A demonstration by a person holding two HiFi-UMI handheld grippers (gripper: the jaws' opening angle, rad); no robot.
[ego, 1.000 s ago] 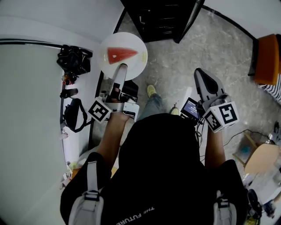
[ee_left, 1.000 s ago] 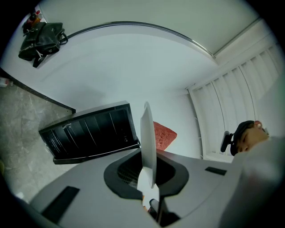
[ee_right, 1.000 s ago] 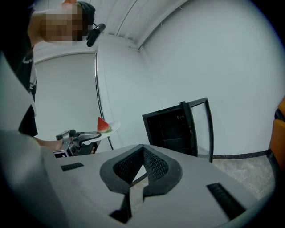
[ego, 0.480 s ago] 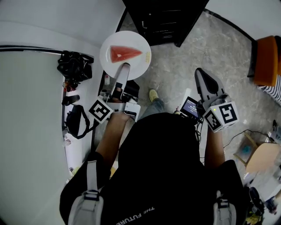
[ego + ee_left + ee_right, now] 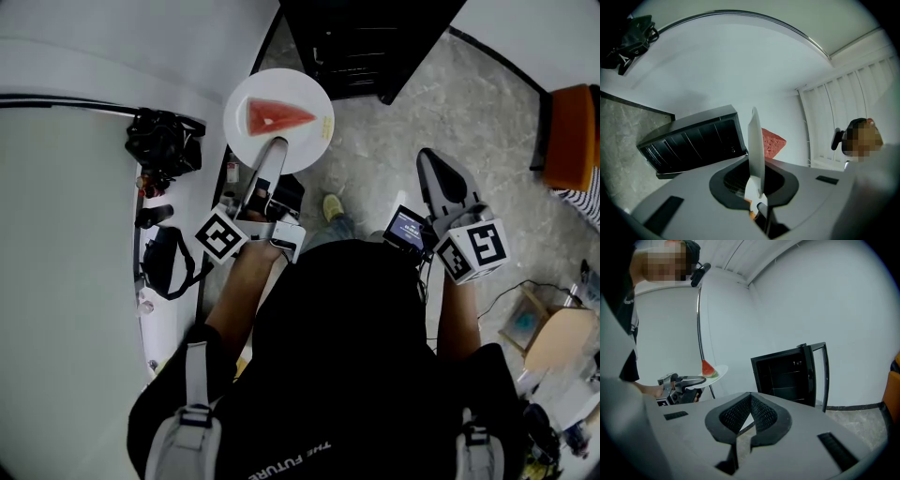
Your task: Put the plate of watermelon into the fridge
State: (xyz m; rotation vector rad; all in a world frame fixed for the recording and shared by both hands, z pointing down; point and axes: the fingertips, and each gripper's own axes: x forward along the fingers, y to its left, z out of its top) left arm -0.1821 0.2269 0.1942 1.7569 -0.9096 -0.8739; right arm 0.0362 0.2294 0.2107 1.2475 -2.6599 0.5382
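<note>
A white plate [image 5: 305, 141] carries a red watermelon wedge [image 5: 275, 115]. My left gripper [image 5: 277, 147] is shut on the plate's near rim and holds it level in the air, just short of the black fridge [image 5: 366, 42], whose door stands open. In the left gripper view the plate [image 5: 755, 145] shows edge-on between the jaws, with the watermelon [image 5: 772, 143] behind it and the fridge [image 5: 693, 140] to the left. My right gripper [image 5: 431, 161] is shut and empty, off to the right. From its view I see the fridge [image 5: 787, 373], its open door [image 5: 821, 376] and the plate [image 5: 720, 372].
A white table [image 5: 75, 262] runs along the left with a black bag [image 5: 164, 141] and a strapped dark item [image 5: 159, 253] on it. An orange seat [image 5: 570, 131] stands at the right edge. Grey stone floor [image 5: 403, 122] lies in front of the fridge.
The plate and left gripper have moved up and right in the head view, closer to the fridge. The right gripper has advanced with the person. Both grips are unchanged.
</note>
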